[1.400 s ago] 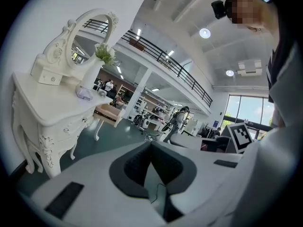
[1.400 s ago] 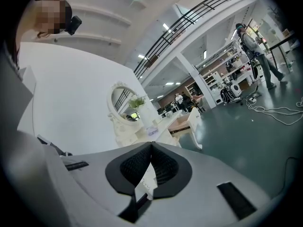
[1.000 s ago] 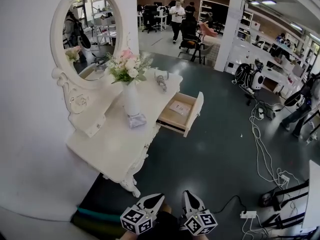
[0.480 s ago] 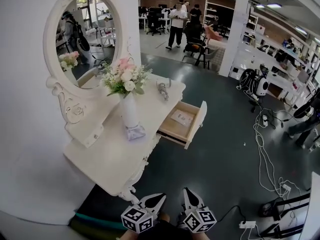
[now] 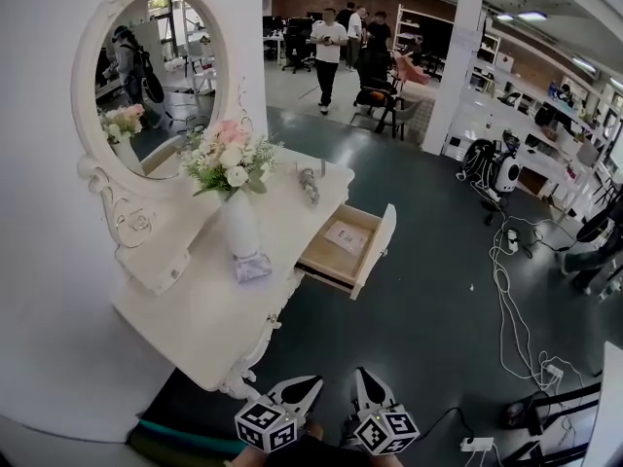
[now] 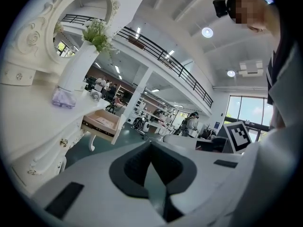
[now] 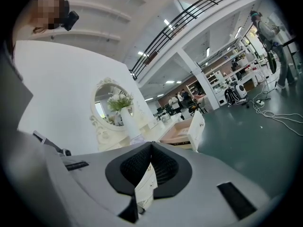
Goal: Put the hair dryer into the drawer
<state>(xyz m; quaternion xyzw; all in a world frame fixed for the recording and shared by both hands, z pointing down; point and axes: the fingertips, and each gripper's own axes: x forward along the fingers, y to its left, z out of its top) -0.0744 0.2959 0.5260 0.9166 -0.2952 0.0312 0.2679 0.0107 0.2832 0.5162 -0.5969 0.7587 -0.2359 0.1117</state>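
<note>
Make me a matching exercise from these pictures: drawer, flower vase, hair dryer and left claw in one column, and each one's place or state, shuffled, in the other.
Column one:
1 drawer
2 flower vase
3 hair dryer
4 left claw

Column two:
A lying on the tabletop
B shut, nothing in it
C pulled open, a card inside
D upright before the mirror

Pairs: 1-C, 2-D, 3-A, 4-B
</note>
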